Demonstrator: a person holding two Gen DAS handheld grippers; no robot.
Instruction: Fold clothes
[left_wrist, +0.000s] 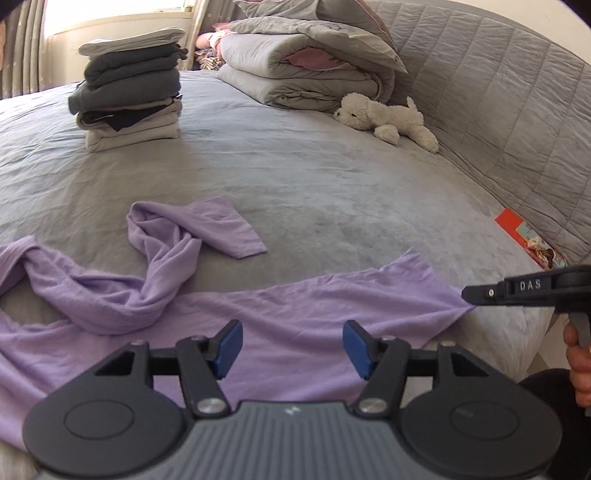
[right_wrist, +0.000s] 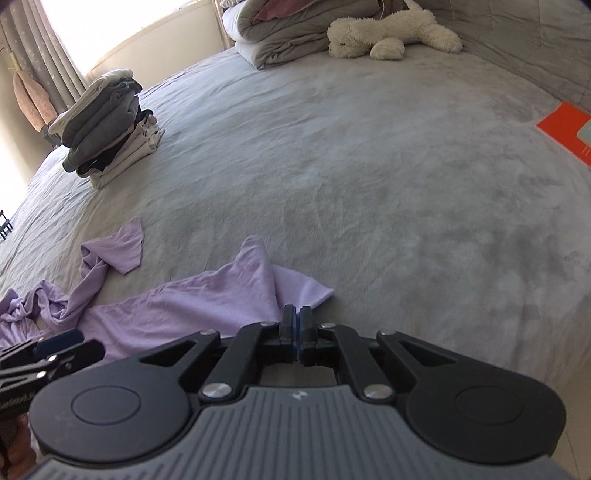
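Garment: I see the lilac top (left_wrist: 295, 306) spread near the front edge of the grey bed (left_wrist: 295, 166), its body lying flat and one sleeve (left_wrist: 221, 225) twisted up and away from it.
Left claw: my left gripper (left_wrist: 293, 343) hovers over the flat middle of the top, its blue pads (left_wrist: 229, 343) standing well apart with nothing between them; they look clear of the cloth, though I can't be sure from this angle.
Right claw: my right gripper (right_wrist: 296, 317) has its jaws pressed together at the corner of the top, and the fabric bunches up right at the tips, so I read it as pinching the hem there.
Right claw, seen from the left: it comes in from the side, its tip touching the cloth's corner, with a hand (left_wrist: 580, 365) on the trigger.
Folded stack: a pile of grey and cream clothes (left_wrist: 129, 96) sits far back on the bed, well apart from the top.
Other things: a white plush dog (left_wrist: 388, 118) lies by folded quilts (left_wrist: 306, 70); an orange book (right_wrist: 565, 129) rests at the bed's edge.
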